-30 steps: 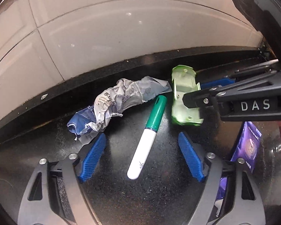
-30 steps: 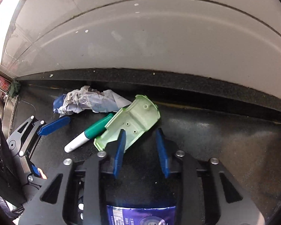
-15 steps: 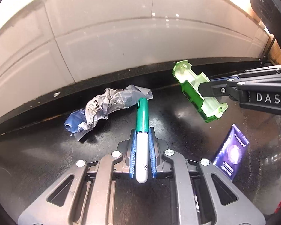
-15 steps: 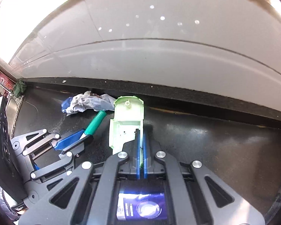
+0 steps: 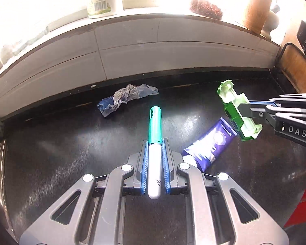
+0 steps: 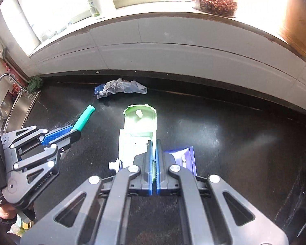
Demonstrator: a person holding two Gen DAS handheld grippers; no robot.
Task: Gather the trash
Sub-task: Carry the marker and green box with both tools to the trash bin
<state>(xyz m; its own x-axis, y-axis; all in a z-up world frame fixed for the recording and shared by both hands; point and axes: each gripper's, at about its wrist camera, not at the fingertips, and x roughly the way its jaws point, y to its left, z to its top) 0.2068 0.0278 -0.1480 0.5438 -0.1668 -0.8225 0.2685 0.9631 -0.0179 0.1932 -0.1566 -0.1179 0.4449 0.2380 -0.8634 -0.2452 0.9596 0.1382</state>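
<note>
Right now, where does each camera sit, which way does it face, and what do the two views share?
Left wrist: on the left gripper, looking down at the black counter; its fingers clamp the marker.
Right wrist: on the right gripper, facing the same counter; it pinches the green plastic part; a hand shows lower left.
Shared: crumpled wrapper, purple packet, each other's gripper.

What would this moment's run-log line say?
left gripper: holds marker | right gripper: holds green casing | counter: wrapper, tube
</note>
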